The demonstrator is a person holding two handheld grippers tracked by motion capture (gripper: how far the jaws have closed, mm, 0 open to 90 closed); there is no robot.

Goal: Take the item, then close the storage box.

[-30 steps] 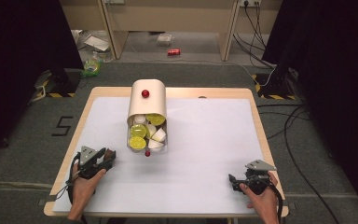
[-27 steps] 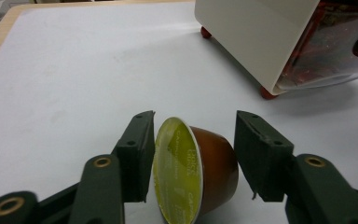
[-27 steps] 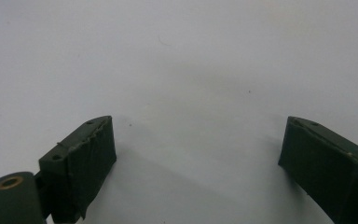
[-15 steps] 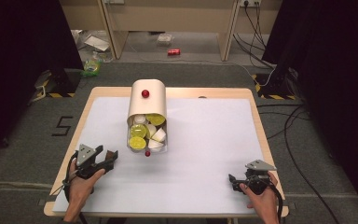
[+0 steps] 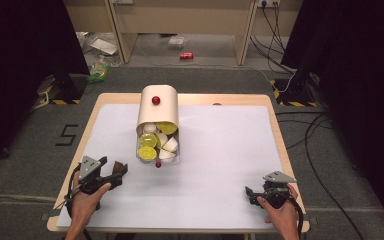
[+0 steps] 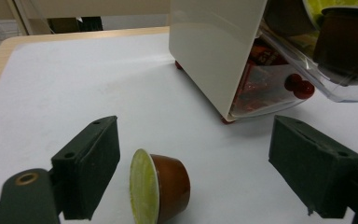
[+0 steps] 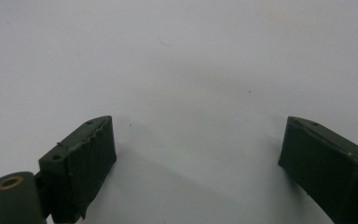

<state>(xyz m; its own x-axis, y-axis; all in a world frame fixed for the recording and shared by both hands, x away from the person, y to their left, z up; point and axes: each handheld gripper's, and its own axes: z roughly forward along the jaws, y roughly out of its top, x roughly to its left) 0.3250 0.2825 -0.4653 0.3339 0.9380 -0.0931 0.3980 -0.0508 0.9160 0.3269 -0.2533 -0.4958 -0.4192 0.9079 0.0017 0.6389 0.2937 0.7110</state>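
Looking along your left gripper (image 6: 205, 172), you can see its two black jaws standing wide, having just been opening, with a brown coffee capsule with a lime-green foil lid (image 6: 161, 189) lying on its side on the white table cover (image 6: 98, 93) between them. The left pad is close beside the foil but neither pad presses on it, so the capsule is released and rests on its own near your edge of the table. In the high view this gripper (image 5: 111, 172) sits at the front left, a little short of the dispenser.

Your right gripper (image 7: 200, 163) is likewise spread open over bare white cover, with nothing between its pads; from above it (image 5: 254, 194) rests at the front right, well apart from everything else.

Further out stands the cream, round-topped capsule dispenser with a red knob (image 5: 157, 107), its clear front bin (image 5: 158, 147) tipped toward you and holding several more green- and white-lidded capsules.

By my judgement one capsule is out and set down; the rest in the bin remain to be taken, if emptying it is your aim.
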